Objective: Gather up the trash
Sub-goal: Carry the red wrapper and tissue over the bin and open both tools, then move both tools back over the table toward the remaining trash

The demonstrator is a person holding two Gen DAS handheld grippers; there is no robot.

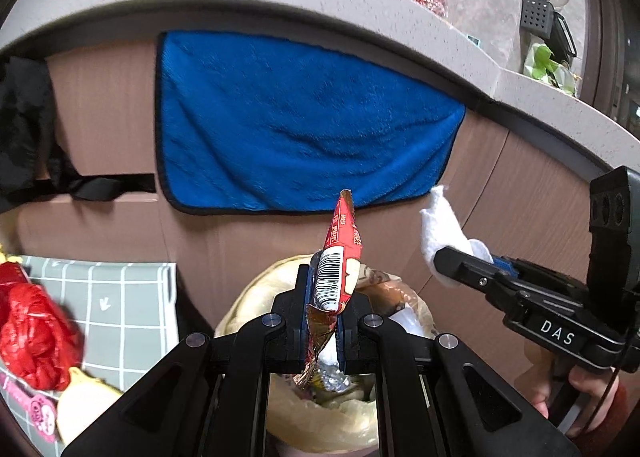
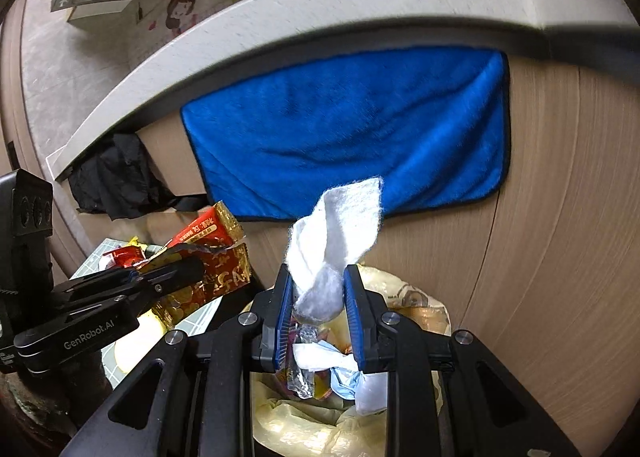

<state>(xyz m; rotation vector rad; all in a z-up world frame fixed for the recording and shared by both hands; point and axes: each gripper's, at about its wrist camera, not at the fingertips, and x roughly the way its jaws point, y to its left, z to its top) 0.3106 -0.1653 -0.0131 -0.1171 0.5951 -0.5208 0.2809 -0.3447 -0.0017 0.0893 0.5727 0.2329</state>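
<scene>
Our left tool (image 1: 324, 297) is clamped on a red snack wrapper (image 1: 340, 257). Our right tool (image 2: 318, 297) is clamped on a white tissue (image 2: 336, 233). Both hang right over the trash bag (image 2: 420, 309), which sits at 6 o'clock below the blue towel (image 1: 300, 117). The bag looks quite full. If we let go too high, the light tissue may float off to the floor. The long wrapper could tip over the rim toward 9 o'clock, where the checked box (image 1: 120, 297) stands.
</scene>
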